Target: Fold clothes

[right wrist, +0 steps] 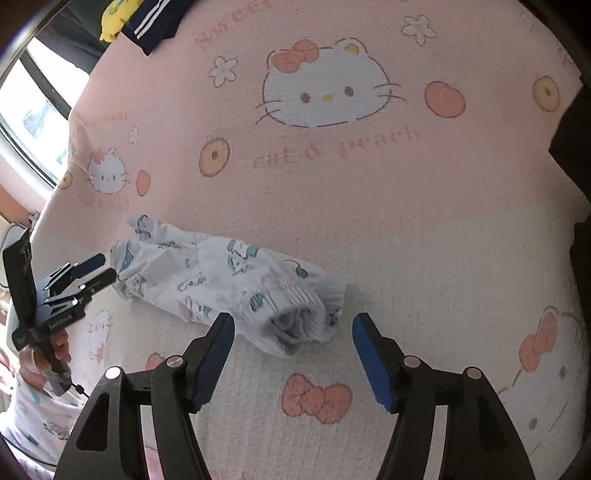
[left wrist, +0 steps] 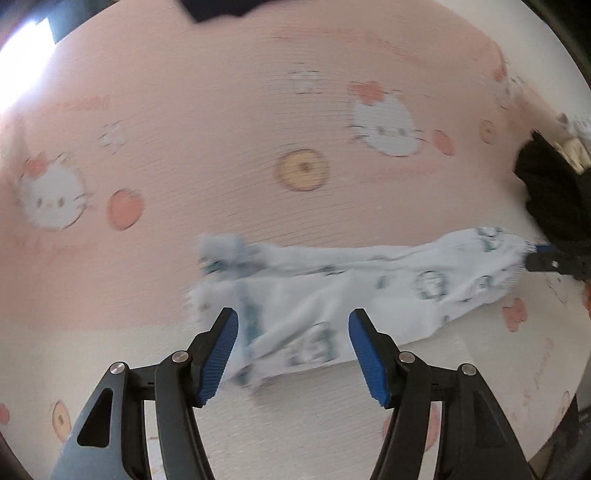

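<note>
The little white garment (right wrist: 225, 280) lies bunched on the bed (right wrist: 369, 206). Both grippers, left (left wrist: 293, 354) and right (right wrist: 293, 358), are wide open, holding nothing. It looks mid-fold; each needs an end to grab.

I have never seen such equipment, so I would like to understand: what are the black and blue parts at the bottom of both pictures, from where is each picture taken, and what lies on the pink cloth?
The black arms with blue pads are two hand-held grippers; a person holds one in each hand. Each carries a camera that looks forward along its fingers. In the left wrist view you see the left gripper, open, with nothing gripped between its pads. In the right wrist view you see the right gripper, also open and holding nothing. The left gripper shows again at the left edge of the right wrist view, in the person's hand. Between the grippers lies a small white printed garment, crumpled, not folded. It rests on a pink sheet with cartoon cats. At the far edge lie dark clothes and something yellow.
</note>
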The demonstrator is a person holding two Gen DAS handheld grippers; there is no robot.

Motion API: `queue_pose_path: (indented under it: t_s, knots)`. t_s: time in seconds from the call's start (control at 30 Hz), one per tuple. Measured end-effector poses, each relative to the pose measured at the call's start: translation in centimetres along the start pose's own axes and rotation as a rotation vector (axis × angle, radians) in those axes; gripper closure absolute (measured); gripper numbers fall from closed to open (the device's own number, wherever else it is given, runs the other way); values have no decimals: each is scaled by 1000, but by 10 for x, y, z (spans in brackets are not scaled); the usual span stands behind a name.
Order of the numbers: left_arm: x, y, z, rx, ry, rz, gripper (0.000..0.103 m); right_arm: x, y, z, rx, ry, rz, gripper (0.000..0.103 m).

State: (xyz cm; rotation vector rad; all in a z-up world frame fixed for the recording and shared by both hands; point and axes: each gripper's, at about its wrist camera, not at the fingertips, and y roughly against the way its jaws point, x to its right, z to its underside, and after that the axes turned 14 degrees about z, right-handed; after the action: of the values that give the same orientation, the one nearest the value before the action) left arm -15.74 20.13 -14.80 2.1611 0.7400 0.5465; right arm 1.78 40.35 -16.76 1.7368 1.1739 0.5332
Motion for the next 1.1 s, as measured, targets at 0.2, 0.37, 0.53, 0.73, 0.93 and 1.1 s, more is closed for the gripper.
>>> queue_pose_path:
  t_s: [0.2,0.37,0.53,0.73,0.93,1.1]
  knots:
    - [-36,11,12,20,156,-6,43,-10,2,6,37,49,38,37]
    - [-52,-1,11,35,273,71,43,-9,-4,6,71,35,-4,37]
    - [-62,-10,13,47,339,118,43,3,-15,10,69,-56,-56,51]
    - [-75,-40,14,52,408,148,77,7,-21,7,68,-89,-23,82]
    - [-72,-42,12,97,388,70,80,1,-29,-6,43,-67,125,92]
    - [-68,-49,6,60,285,-12,79,6,-40,-7,-15,-100,111,92]
